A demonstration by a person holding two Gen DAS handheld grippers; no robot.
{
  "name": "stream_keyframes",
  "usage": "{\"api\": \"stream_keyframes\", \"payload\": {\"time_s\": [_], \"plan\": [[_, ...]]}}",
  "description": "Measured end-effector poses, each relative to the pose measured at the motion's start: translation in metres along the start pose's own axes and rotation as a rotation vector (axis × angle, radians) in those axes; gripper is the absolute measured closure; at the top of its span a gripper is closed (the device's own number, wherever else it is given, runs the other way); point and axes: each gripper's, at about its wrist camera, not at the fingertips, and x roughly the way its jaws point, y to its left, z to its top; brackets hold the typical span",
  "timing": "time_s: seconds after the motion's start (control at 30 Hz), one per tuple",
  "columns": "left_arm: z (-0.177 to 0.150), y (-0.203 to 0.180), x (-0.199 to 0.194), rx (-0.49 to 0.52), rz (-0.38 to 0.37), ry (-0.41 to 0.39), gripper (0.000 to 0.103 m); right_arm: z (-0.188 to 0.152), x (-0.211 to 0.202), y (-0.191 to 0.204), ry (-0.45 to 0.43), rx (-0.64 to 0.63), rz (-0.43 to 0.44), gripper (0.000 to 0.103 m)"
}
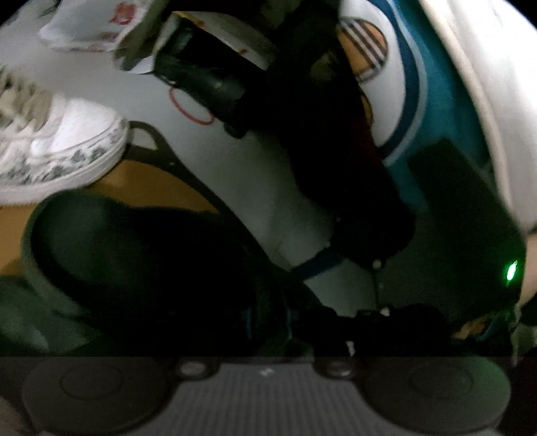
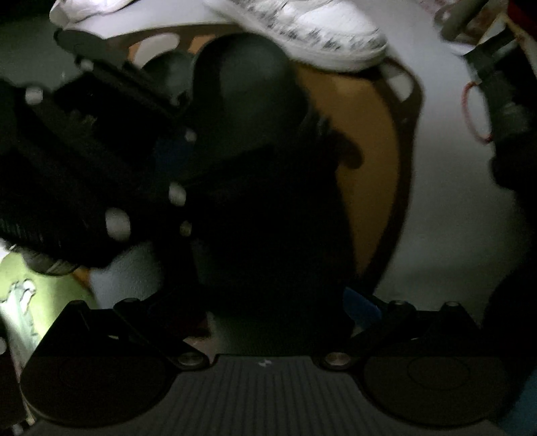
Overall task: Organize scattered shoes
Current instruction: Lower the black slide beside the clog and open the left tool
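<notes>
A dark green slipper (image 1: 110,255) fills the lower left of the left wrist view, very close to the lens; my left gripper's fingers are lost in the dark around it. The same kind of dark slipper (image 2: 248,110) stands in the middle of the right wrist view, its rounded toe pointing up. My right gripper (image 2: 268,295) sits over its dark rear part, and the fingers cannot be made out. A white sneaker (image 1: 57,147) with a grey patterned sole lies at the left; it also shows at the top of the right wrist view (image 2: 302,30). The other gripper's black body (image 2: 77,161) is at the left.
A brown mat (image 2: 355,141) with a dark border lies on the white floor (image 2: 446,208). A red rubber band (image 1: 189,109) lies on the floor. A white plastic bag (image 1: 94,23) is at the top left. A person in white and teal clothing (image 1: 446,100) is at the right.
</notes>
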Motion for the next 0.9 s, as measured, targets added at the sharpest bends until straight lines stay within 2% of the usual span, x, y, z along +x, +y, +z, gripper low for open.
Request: {"api": "stream_keyframes", "payload": {"time_s": [0.17, 0.23, 0.3, 0.33, 0.5, 0.63, 0.77, 0.9], "plan": [[-0.005, 0.0, -0.014, -0.058, 0.046, -0.036, 0.074, -0.006, 0.001, 0.008, -0.001, -0.015, -0.003, 0.0], [-0.005, -0.002, -0.022, -0.07, 0.075, -0.056, 0.067, -0.007, -0.001, 0.009, -0.003, -0.01, 0.019, 0.0], [-0.005, -0.006, -0.031, -0.081, 0.111, -0.082, 0.049, -0.008, -0.003, 0.009, -0.007, -0.008, 0.036, 0.0], [-0.006, -0.007, -0.037, -0.088, 0.133, -0.096, 0.046, -0.007, -0.005, 0.009, -0.012, -0.003, 0.044, 0.0], [-0.016, -0.013, -0.065, -0.128, 0.215, -0.151, 0.037, -0.001, -0.015, 0.008, -0.047, 0.017, 0.064, 0.0], [-0.028, -0.011, -0.093, -0.177, 0.249, -0.182, 0.036, 0.004, -0.021, 0.007, -0.083, 0.017, 0.018, 0.0], [-0.04, -0.011, -0.113, -0.221, 0.283, -0.215, 0.034, 0.009, -0.015, 0.002, -0.088, 0.048, 0.019, 0.0], [-0.065, -0.019, -0.15, -0.219, 0.383, -0.226, 0.031, 0.014, -0.009, 0.004, -0.099, 0.035, 0.012, 0.0]]}}
